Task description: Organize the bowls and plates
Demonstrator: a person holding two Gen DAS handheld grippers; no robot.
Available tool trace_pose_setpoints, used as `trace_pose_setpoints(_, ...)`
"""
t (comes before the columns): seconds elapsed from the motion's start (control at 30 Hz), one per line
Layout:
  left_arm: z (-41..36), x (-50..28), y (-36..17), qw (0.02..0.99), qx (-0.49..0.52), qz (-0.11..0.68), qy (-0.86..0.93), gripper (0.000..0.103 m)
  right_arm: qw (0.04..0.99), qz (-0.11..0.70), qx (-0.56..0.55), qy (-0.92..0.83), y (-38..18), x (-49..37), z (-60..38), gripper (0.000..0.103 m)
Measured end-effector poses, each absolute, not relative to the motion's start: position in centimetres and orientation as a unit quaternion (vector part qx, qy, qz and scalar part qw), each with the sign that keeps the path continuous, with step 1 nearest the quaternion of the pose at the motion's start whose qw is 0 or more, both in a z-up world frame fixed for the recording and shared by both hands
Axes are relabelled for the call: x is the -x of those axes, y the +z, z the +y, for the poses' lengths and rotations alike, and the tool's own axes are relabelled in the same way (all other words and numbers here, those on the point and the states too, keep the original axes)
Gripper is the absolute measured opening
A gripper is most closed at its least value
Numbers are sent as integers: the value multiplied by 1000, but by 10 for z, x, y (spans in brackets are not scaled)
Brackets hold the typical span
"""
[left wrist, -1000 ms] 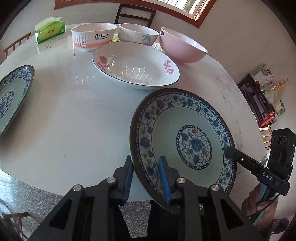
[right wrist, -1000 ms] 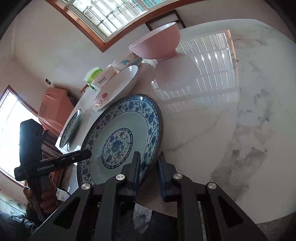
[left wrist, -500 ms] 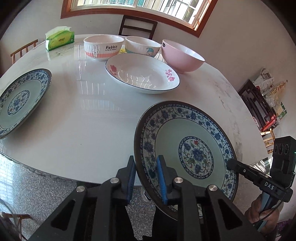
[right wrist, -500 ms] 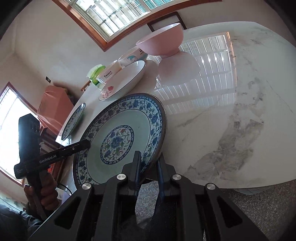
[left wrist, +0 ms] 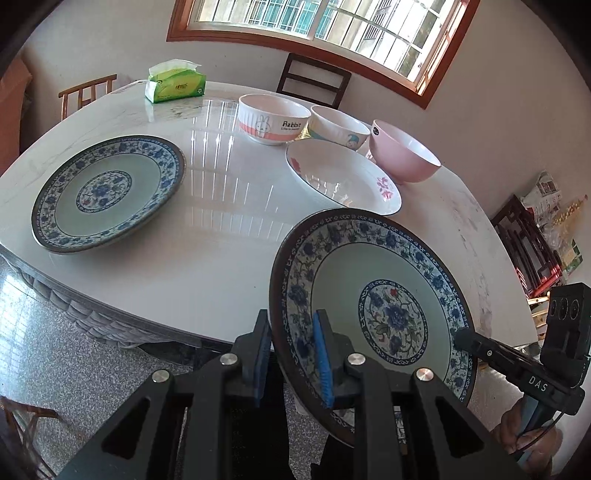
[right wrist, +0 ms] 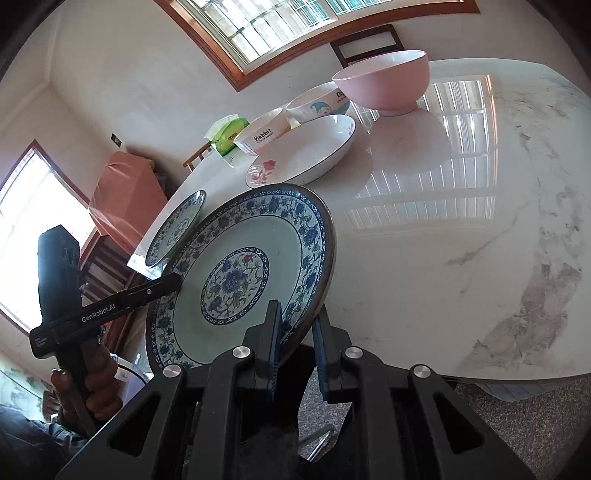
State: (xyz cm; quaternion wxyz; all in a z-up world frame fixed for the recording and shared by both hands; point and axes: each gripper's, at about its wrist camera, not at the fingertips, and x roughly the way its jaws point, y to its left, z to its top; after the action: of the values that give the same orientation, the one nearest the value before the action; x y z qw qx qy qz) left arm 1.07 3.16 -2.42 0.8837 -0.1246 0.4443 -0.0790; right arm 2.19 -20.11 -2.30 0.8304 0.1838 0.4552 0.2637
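Gripping opposite edges of one blue-patterned plate (left wrist: 373,295), the two grippers hold it tilted, clear of the table's (left wrist: 221,266) near edge. The left gripper (left wrist: 291,354) has its blue pads clamped on the plate's left rim, one pad on the face and one behind. The right gripper (right wrist: 295,343) pinches the opposite rim the same way, jaws nearly closed on the thin edge. In the left wrist view the right gripper's black finger reaches the plate's far rim, with a hand (left wrist: 524,435) around its handle below. In the right wrist view the left gripper's finger meets the plate's rim from the left, also carried by a hand (right wrist: 92,384).

On the table, a second plate (left wrist: 107,192) of the same pattern lies flat near the left edge, well apart from the held one. Just beyond the held plate sits a white dish (left wrist: 343,177) with red flowers. Behind it stand three bowls in a row: a rabbit bowl (left wrist: 273,118), a cartoon bowl (left wrist: 340,127) and a pink bowl (left wrist: 404,155), close together. A green tissue pack (left wrist: 175,83) stands at the far left, with chairs (left wrist: 314,83) beyond the table under a window (left wrist: 314,22).
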Motion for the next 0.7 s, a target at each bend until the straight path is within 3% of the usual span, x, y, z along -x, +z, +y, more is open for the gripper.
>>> trace_pose_setpoints(0.7, 131, -10, 1, 906, 165, 390, 12, 23, 823, 441, -117, 338, 8, -59, -99, 18)
